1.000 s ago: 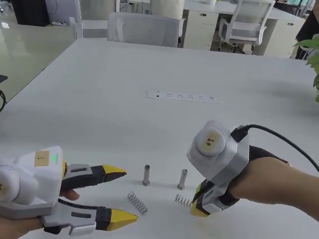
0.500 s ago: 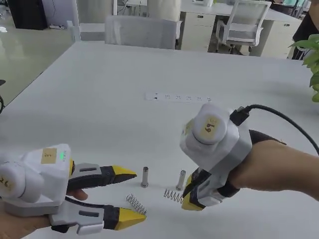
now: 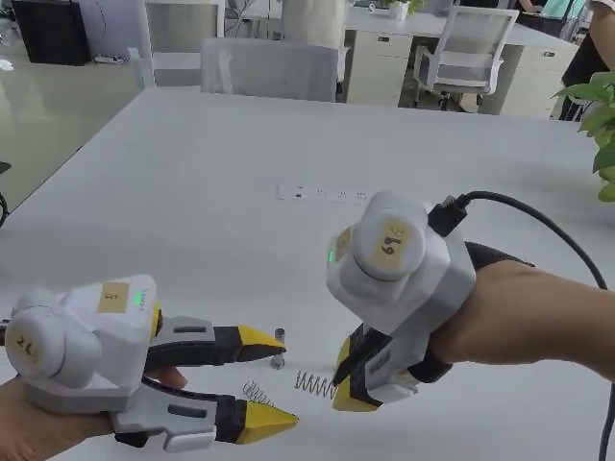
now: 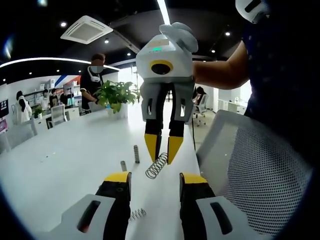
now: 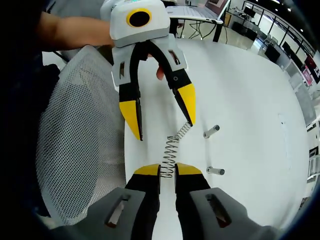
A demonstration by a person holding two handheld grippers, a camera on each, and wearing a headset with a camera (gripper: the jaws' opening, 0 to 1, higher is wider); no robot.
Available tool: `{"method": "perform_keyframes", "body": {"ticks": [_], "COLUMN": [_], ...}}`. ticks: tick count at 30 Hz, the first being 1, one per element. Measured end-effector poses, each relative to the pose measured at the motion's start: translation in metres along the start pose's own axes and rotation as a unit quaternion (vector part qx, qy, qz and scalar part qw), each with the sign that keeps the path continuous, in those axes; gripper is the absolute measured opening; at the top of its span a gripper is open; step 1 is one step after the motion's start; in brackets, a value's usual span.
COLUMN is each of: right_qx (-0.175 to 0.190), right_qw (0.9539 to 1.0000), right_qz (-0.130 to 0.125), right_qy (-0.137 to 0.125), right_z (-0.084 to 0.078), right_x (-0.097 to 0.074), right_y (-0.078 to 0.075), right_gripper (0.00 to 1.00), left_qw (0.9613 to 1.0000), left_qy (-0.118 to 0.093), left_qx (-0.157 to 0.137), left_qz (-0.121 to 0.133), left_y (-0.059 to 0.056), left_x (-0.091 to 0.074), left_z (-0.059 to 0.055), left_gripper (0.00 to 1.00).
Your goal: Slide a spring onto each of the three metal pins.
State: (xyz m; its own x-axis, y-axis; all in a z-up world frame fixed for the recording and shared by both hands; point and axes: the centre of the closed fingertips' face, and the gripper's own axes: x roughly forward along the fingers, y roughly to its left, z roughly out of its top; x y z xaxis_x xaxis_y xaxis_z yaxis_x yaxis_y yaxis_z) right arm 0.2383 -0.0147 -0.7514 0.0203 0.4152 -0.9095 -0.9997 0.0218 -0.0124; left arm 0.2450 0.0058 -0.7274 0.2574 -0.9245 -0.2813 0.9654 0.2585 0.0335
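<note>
Holding the left gripper at the near left of the white surface, spreading its yellow-tipped jaws wide and gripping nothing. Leaving a loose spring lying on the surface between those open jaws, touching neither. Partly hiding an upright metal pin behind the far jaw tip. Looking past a power strip set into the surface farther back.

Pinching the held spring by its right end in the right gripper, clamping the jaws narrowly on it and pointing its free end left toward the left gripper. Trailing a black cable off to the right, with a plant at the far right.

In the left gripper view, facing the right gripper head-on, letting the held spring slant down from its tips, and showing two pins standing just left of it. In the right gripper view, reaching the held spring's free end close to one tip of the left gripper; not being able to tell whether touching it.
</note>
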Motion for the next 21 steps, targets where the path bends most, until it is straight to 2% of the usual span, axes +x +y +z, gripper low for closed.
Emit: {"method": "perform_keyframes", "body": {"ticks": [21], "right_qx": [-0.047], "right_qw": [0.9988], "right_qz": [0.014], "right_qy": [-0.01], "right_z": [0.014], "right_x": [-0.004], "right_y": [0.014], "right_gripper": [0.08], "left_qw": [0.9993], "left_qy": [0.001], "left_qx": [0.017], "left_qz": [-0.034], "left_y": [-0.01], "left_x": [0.009], "left_z": [0.0], "left_gripper": [0.13]}}
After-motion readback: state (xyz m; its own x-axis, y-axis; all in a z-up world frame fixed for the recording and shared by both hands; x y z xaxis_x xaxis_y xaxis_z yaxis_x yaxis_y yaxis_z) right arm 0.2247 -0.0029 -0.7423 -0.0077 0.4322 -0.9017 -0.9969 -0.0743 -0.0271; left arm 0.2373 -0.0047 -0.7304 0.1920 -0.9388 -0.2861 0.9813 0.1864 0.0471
